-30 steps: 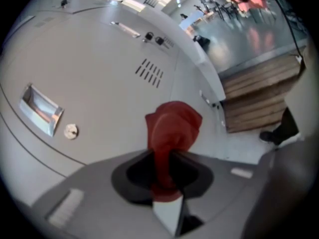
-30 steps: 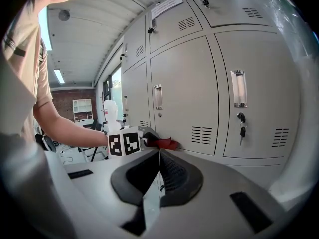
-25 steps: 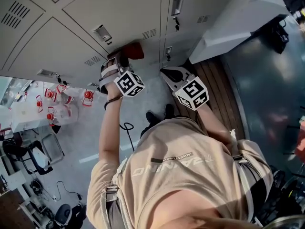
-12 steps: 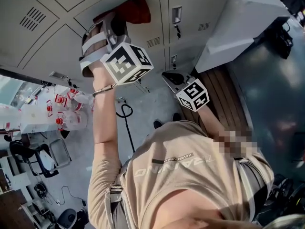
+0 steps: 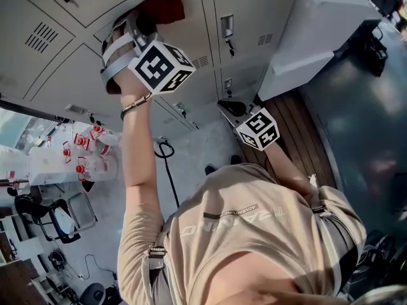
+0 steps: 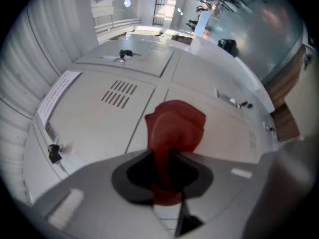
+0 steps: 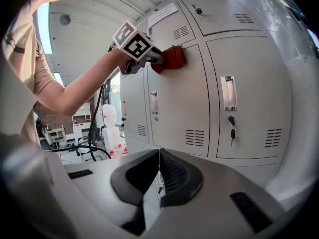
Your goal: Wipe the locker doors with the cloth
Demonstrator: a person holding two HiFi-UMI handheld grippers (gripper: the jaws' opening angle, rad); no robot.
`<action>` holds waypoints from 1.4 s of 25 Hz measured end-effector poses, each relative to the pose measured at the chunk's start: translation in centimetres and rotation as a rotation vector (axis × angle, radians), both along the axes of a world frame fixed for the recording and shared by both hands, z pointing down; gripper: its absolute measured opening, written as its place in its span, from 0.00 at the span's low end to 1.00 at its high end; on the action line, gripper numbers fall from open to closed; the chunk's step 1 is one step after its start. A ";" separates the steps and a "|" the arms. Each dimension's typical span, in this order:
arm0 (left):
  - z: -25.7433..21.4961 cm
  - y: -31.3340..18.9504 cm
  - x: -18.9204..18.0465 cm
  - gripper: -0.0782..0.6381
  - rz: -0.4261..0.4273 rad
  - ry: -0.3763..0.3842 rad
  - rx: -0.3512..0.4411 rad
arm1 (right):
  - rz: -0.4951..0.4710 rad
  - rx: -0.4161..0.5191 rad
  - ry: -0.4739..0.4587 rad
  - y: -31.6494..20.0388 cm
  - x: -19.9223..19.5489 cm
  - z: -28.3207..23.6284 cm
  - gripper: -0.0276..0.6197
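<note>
A red cloth [image 5: 163, 6] [image 6: 174, 128] [image 7: 172, 59] is pressed against a pale grey locker door [image 5: 191, 30] [image 7: 184, 103], high on the door near its upper left corner. My left gripper [image 5: 141, 25] [image 6: 167, 173] is shut on the cloth, whose bunched end sticks out past the jaws onto the door [image 6: 209, 128]. My right gripper [image 5: 230, 105] [image 7: 158, 176] hangs lower, away from the lockers, its jaws closed together with nothing between them. It looks towards the lockers and sees the left gripper [image 7: 149, 56] at work.
The locker bank has handles [image 7: 228, 92], keys in locks [image 7: 231, 123] and vent slots [image 7: 197, 137]. A wooden bench [image 5: 299, 126] and a white box [image 5: 311, 30] stand to the right. Bottles with red caps [image 5: 89, 157] and a black cable [image 5: 166, 154] lie on the floor at the left.
My left gripper has carried the red cloth up the locker door, from near the lower vents to the upper part. The right gripper has hardly moved.
</note>
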State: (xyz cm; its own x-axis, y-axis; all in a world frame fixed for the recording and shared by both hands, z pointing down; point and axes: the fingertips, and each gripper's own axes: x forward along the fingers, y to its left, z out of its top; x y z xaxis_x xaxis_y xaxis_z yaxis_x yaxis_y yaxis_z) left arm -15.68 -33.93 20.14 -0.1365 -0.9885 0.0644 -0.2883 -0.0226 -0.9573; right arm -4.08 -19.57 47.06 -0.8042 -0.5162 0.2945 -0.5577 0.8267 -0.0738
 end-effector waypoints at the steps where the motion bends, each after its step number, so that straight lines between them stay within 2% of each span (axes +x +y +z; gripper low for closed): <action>1: 0.7 -0.2 0.2 0.22 0.006 -0.004 -0.009 | 0.000 -0.003 0.002 0.0 0.1 0.1 0.07; 8: 9.9 -0.6 0.8 0.22 0.005 -0.009 -0.154 | 0.008 -0.040 0.011 0.2 0.7 1.5 0.07; 14: 19.5 -0.8 0.6 0.22 0.017 0.090 -0.276 | 0.015 -0.072 0.026 0.0 1.1 3.1 0.07; 20: 30.2 -0.8 0.6 0.22 0.007 0.115 -0.468 | 0.016 -0.087 0.032 0.0 1.0 3.8 0.07; 26: 37.8 -0.7 0.4 0.22 -0.009 0.130 -0.618 | 0.050 -0.094 0.043 -0.4 2.2 4.2 0.07; 31: 40.3 -0.5 0.7 0.22 0.007 0.103 -0.716 | 0.089 -0.098 0.041 -0.6 3.3 4.3 0.07; 33: 38.0 -0.2 1.6 0.22 0.043 0.081 -0.684 | 0.094 -0.102 0.040 -0.5 3.5 4.5 0.07; 35: 32.5 0.0 3.3 0.22 0.091 0.067 -0.580 | 0.094 -0.110 0.041 -0.6 3.6 4.8 0.07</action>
